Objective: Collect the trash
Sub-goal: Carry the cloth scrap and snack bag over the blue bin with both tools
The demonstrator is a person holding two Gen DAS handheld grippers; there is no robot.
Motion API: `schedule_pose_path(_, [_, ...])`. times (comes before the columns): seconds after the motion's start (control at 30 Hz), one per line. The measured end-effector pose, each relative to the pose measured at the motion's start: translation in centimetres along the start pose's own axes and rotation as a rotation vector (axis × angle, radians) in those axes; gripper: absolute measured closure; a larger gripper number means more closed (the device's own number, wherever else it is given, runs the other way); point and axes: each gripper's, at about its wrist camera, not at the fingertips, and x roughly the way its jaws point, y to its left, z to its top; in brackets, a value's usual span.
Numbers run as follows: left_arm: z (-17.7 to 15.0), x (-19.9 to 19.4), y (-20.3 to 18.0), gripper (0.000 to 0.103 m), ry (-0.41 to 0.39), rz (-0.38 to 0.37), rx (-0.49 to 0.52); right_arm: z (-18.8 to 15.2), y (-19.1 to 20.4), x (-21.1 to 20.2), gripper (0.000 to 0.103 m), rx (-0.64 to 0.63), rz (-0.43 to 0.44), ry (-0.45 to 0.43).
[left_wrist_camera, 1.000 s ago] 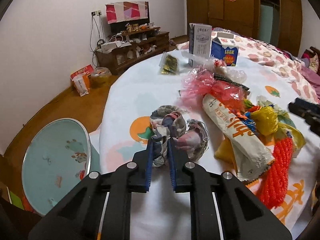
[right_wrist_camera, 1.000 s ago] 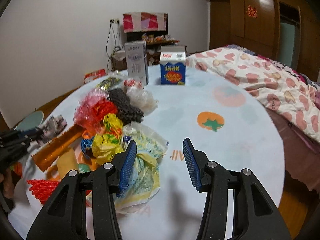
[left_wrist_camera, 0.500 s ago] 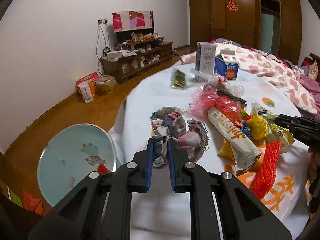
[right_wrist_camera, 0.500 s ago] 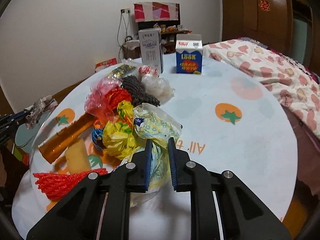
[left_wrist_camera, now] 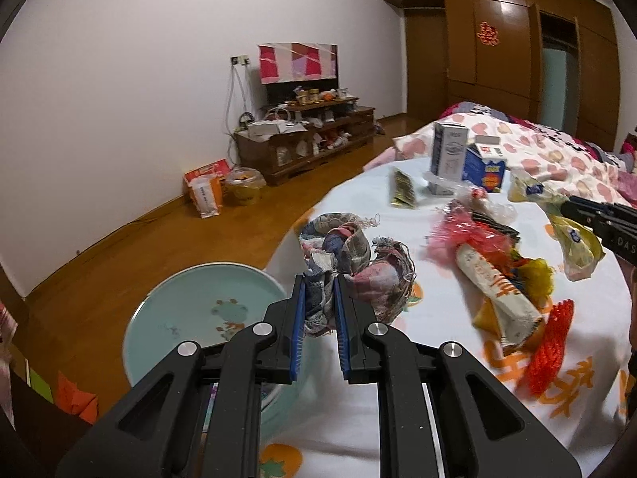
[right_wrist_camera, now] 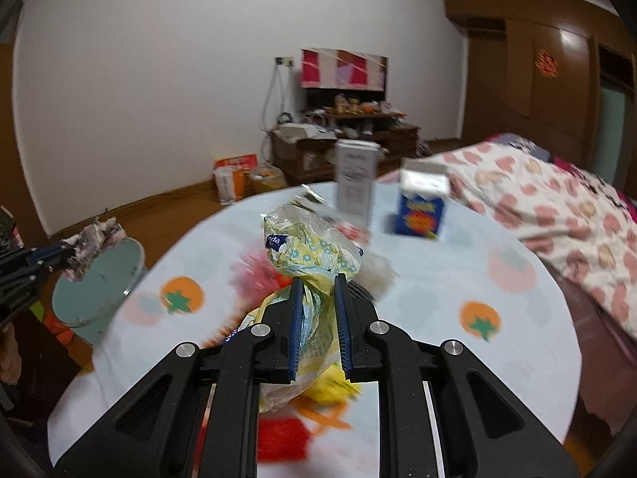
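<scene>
1. Left gripper [left_wrist_camera: 319, 324]: my near item, fingers clamped on a wad of patterned fabric scraps [left_wrist_camera: 350, 263]. I hold it lifted off the table's near left edge, beside the pale green bin [left_wrist_camera: 167, 318] on the floor, so it looks ready to drop in.

2. Right gripper [right_wrist_camera: 316, 328]: fingers pinched on the neck of a crumpled yellow-and-clear plastic bag [right_wrist_camera: 306, 251], which stands up above the blue pads and hangs below them. I grip the narrow neck because, I judge, the loose film would slip elsewhere. The bag is clear of the table [right_wrist_camera: 438, 279].

3. Remaining trash, table middle, left side: a long printed wrapper [left_wrist_camera: 497, 283], a red net sleeve [left_wrist_camera: 551, 342], pink crinkled film [left_wrist_camera: 462, 231], a yellow wrapper [left_wrist_camera: 537, 279]. All lie heaped and touching.

4. Far edge of the table: a tall grey carton [left_wrist_camera: 448, 159] and a blue carton [left_wrist_camera: 485, 167], upright, side by side; a dark sachet [left_wrist_camera: 404, 191] lies flat just beside them.
</scene>
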Motion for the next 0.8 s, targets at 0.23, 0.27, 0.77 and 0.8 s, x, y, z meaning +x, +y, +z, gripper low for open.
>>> schedule_pose_path(0.23, [-0.1,-0.1,2.9,0.089,-0.004,0.066,-0.055,2.0,4.5,1.7,0.087,-0.065,0.071,-0.018])
schedule_pose_path(0.27, [0.0,-0.1,3.4,0.089,-0.002,0.074,-0.063,2.4,5.3,2.0,0.087,-0.077,0.083,-0.020])
schedule_pose_path(0.77, [-0.2,-0.1,8.1,0.089,0.001,0.170,-0.128,4.1,13.0,5.0,0.087,-0.172,0.185,-0.024])
schedule_pose_path(0.8, [-0.3,-0.2,8.2,0.089,0.000,0.174,-0.130,4.0,13.3,5.1,0.087,-0.176,0.189,-0.024])
